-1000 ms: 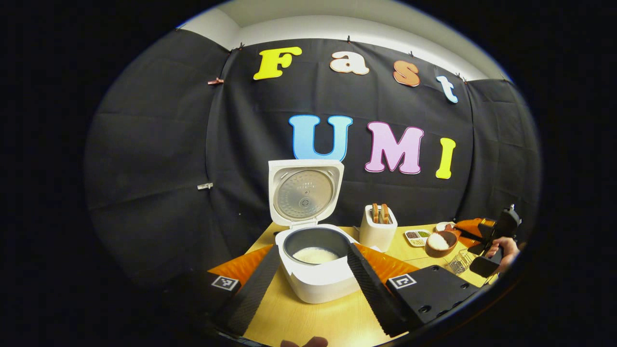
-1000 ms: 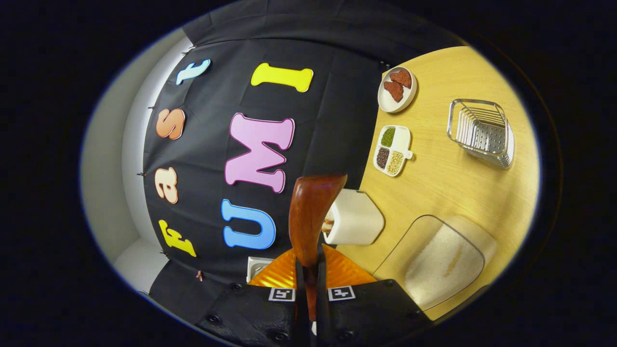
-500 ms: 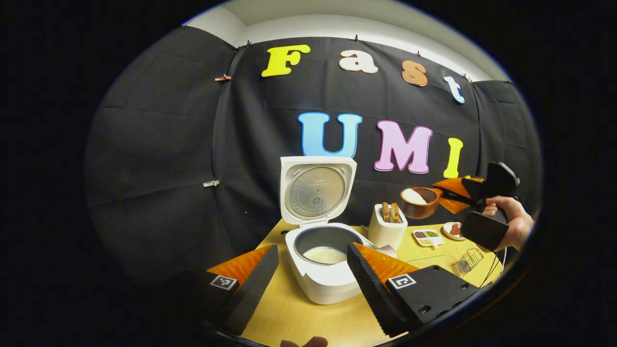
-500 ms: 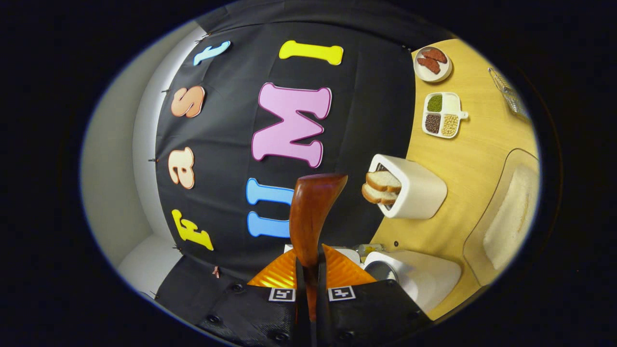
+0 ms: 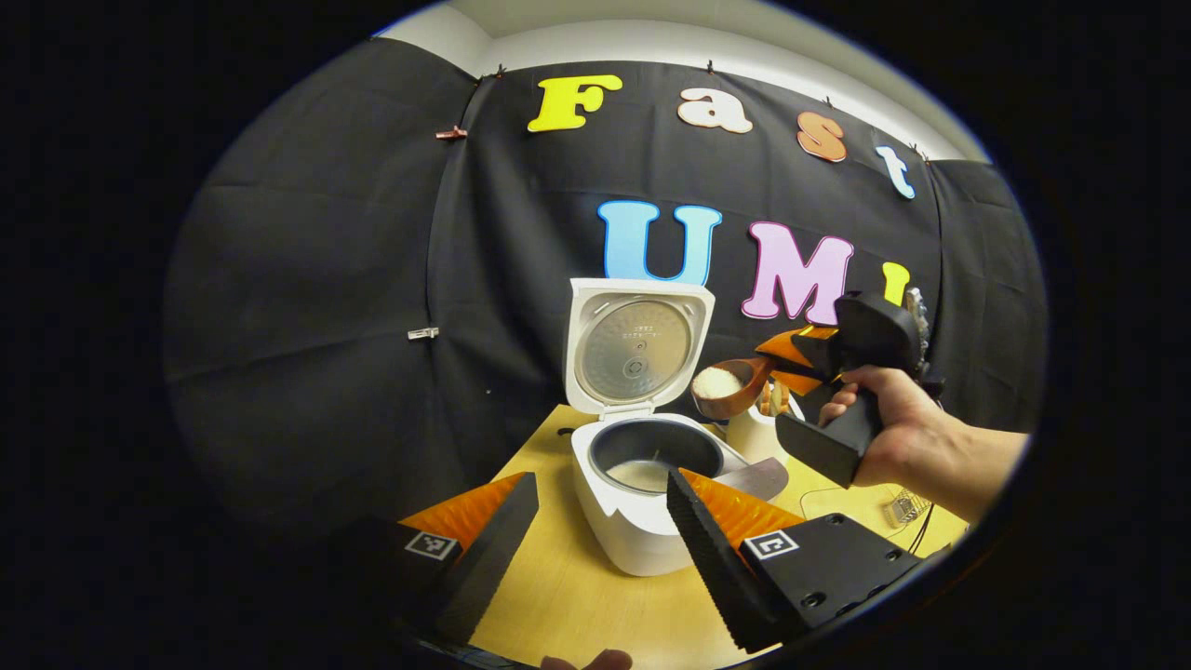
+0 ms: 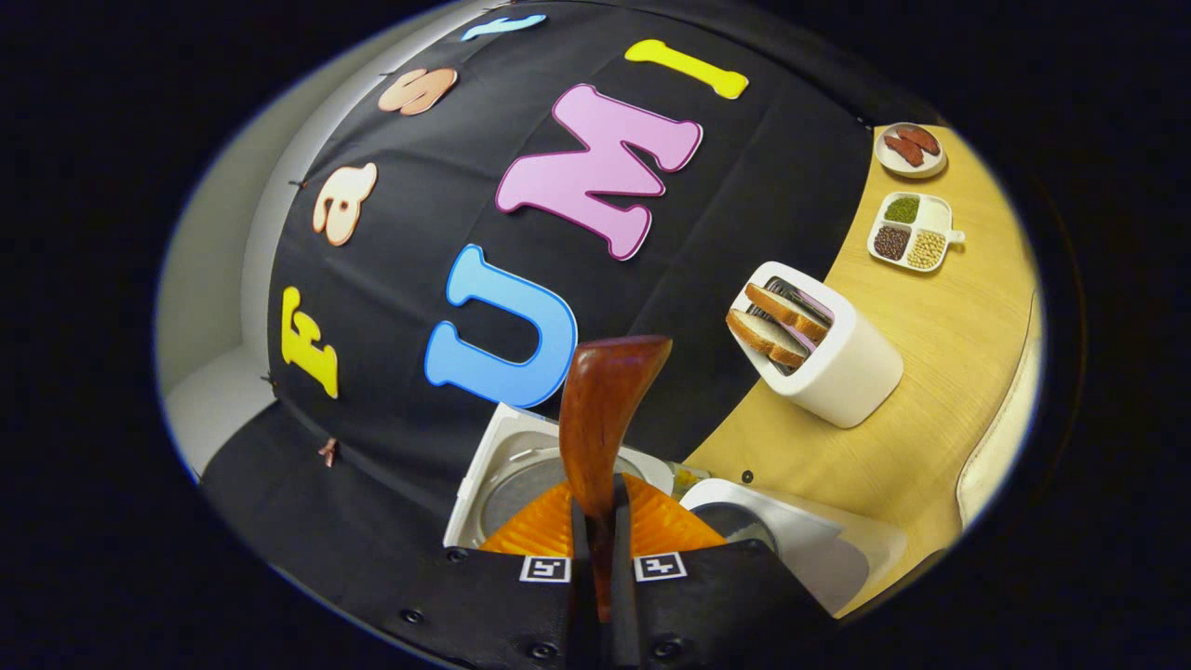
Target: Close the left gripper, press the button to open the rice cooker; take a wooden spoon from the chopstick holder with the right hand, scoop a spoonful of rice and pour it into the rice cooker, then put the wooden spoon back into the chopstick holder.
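Note:
The white rice cooker (image 5: 642, 521) stands open, lid (image 5: 637, 342) upright, with some rice in its dark pot (image 5: 651, 458). My left gripper (image 5: 600, 479) is open in front of it, one finger on either side of the cooker. A hand (image 5: 893, 437) holds my right gripper (image 5: 782, 365), shut on the handle of the wooden spoon (image 5: 721, 386). The spoon bowl carries white rice and hangs above the pot's right rim. In the right gripper view the spoon (image 6: 605, 409) sticks out from the right gripper (image 6: 595, 516), over the cooker lid (image 6: 516, 475).
A white toaster (image 6: 828, 358) with bread slices stands behind the cooker. A sectioned dish of beans (image 6: 912, 233) and a plate with meat (image 6: 910, 149) lie farther along the wooden table (image 6: 930, 372). A wire chopstick holder (image 5: 901, 510) sits at the right.
The right gripper has carried the spoon of rice up and left, from near the rice tray to above the cooker's right rim. The left gripper stays open before the cooker.

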Demonstrator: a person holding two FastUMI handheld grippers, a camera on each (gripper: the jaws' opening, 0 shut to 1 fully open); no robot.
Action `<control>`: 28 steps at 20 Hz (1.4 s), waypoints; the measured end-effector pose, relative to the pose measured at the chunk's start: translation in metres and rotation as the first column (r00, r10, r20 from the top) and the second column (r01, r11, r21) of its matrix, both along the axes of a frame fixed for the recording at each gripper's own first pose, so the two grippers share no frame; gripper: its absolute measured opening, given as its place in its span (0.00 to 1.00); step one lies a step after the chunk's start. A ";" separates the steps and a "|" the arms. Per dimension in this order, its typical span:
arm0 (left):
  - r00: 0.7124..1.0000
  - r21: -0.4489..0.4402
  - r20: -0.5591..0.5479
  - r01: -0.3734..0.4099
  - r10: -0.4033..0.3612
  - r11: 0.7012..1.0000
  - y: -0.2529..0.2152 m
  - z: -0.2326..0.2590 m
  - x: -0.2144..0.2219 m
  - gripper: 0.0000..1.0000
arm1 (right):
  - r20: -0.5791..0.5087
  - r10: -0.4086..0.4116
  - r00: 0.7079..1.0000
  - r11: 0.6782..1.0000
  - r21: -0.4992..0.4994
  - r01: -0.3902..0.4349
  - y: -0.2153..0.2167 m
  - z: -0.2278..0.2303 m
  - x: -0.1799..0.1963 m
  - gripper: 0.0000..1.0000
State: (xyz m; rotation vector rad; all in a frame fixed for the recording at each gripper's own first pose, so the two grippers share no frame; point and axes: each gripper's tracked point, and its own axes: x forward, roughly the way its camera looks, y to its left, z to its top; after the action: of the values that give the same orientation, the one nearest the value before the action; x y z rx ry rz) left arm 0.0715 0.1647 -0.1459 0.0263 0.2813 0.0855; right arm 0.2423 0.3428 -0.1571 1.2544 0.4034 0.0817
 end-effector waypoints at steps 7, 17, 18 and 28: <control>0.999 -0.023 -0.036 -0.023 0.022 0.999 0.015 -0.020 -0.001 0.96 | 0.080 0.160 0.984 0.921 -0.370 -0.120 0.036 -0.003 0.025 0.10; 0.998 -0.039 -0.038 -0.044 0.043 0.998 0.027 -0.025 0.004 0.96 | 0.193 0.385 0.902 0.723 -0.671 -0.165 0.070 0.024 0.032 0.10; 0.998 -0.041 -0.038 -0.049 0.047 0.998 0.030 -0.025 0.004 0.96 | 0.208 0.415 0.886 0.698 -0.697 -0.163 0.074 0.029 0.032 0.10; 0.996 -0.047 -0.038 -0.081 0.079 0.996 0.044 -0.027 0.003 0.95 | 0.205 0.687 0.697 0.381 -0.919 -0.105 0.108 0.036 0.002 0.10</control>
State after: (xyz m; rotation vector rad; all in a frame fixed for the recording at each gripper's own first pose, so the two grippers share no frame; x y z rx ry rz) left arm 0.0743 0.2090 -0.1728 -0.0316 0.3204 0.1579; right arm 0.2439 0.4507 -0.1212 0.0061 0.1634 0.6302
